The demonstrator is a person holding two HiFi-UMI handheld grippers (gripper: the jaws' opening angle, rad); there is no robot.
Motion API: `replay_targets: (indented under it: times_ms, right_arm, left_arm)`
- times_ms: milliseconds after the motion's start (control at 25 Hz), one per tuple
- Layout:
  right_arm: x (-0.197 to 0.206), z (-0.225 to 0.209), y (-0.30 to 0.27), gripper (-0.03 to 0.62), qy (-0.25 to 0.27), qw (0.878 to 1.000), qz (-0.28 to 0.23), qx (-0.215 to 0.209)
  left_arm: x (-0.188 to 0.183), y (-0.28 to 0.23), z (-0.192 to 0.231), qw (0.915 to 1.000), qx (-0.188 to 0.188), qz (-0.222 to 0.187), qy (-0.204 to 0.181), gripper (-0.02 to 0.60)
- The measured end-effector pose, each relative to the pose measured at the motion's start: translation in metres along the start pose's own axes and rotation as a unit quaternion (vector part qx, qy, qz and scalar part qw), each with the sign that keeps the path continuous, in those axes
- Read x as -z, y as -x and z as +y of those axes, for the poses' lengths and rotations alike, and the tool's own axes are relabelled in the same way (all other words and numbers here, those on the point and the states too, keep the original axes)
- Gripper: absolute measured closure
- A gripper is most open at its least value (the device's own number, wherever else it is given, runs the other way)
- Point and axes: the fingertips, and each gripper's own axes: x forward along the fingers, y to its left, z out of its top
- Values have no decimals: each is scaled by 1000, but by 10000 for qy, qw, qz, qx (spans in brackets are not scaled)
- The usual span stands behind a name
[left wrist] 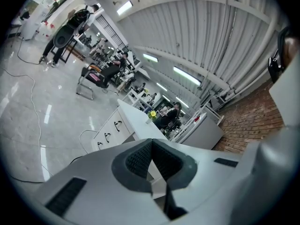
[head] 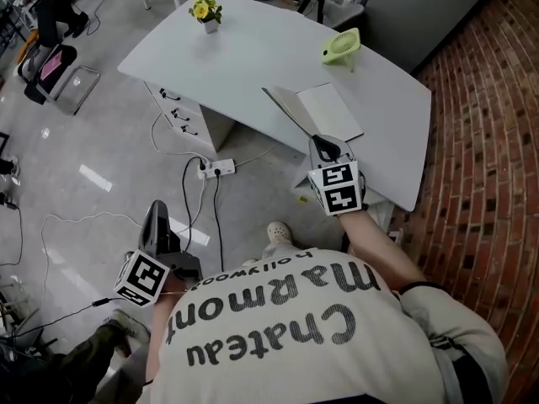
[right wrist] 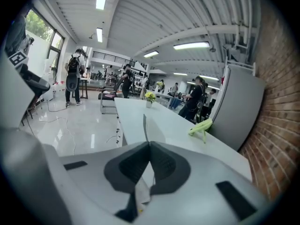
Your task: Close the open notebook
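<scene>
On the white table (head: 253, 57) the notebook (head: 330, 110) lies with its white right-hand page flat. Its grey left cover (head: 290, 108) is raised and tilted. My right gripper (head: 323, 144) is at the cover's near corner, shut on it. In the right gripper view the cover (right wrist: 144, 125) stands edge-on straight above the closed jaw tips (right wrist: 150, 144). My left gripper (head: 155, 210) hangs low over the floor at the lower left, away from the table. Its jaws (left wrist: 151, 141) meet at the tips with nothing between them.
A small pot of yellow flowers (head: 205, 11) stands at the table's far end, and a green hand fan (head: 341, 46) beyond the notebook. A drawer unit (head: 181, 112) is under the table, with a power strip (head: 217, 169) and cables on the floor. Brick surface lies at right.
</scene>
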Motion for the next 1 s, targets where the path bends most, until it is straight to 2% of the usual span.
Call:
replay_targets:
  times_ms: [560, 1000]
  right_arm:
    - [2, -47, 14, 588, -870, 9952, -160, 425]
    - [6, -74, 15, 588, -980, 9928, -241, 646]
  left_arm:
    - [14, -20, -14, 9998, 146, 165, -10, 580]
    - [16, -37, -26, 9995, 183, 239, -102, 580]
